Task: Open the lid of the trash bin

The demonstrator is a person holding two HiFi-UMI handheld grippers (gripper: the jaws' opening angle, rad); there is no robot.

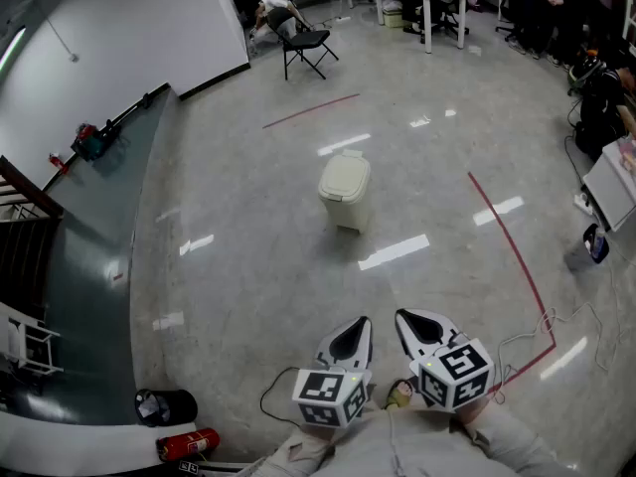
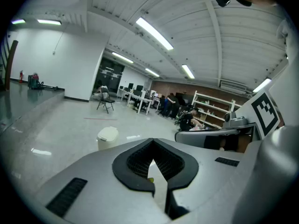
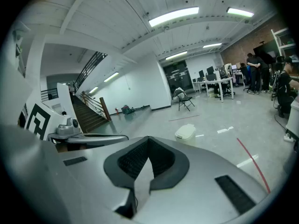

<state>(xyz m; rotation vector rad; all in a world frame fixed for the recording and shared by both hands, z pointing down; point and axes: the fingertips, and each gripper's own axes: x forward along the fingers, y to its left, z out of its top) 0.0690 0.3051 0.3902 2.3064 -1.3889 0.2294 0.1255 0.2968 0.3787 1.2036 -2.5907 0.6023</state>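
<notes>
Puts the trash bin (image 1: 344, 191) on the floor well ahead, lid (image 1: 345, 175) down, with left gripper (image 1: 350, 341) and right gripper (image 1: 422, 328) side by side, jaws clenched on nothing, the left slightly more in line.

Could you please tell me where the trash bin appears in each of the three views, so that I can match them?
Head view: the bin stands near the centre, on open floor.
Left gripper view: the bin is left of centre, just above the jaws.
Right gripper view: the bin is right of centre, just above the jaws.
Shared landmark: the black folding chair, beyond the bin in every view.
</notes>
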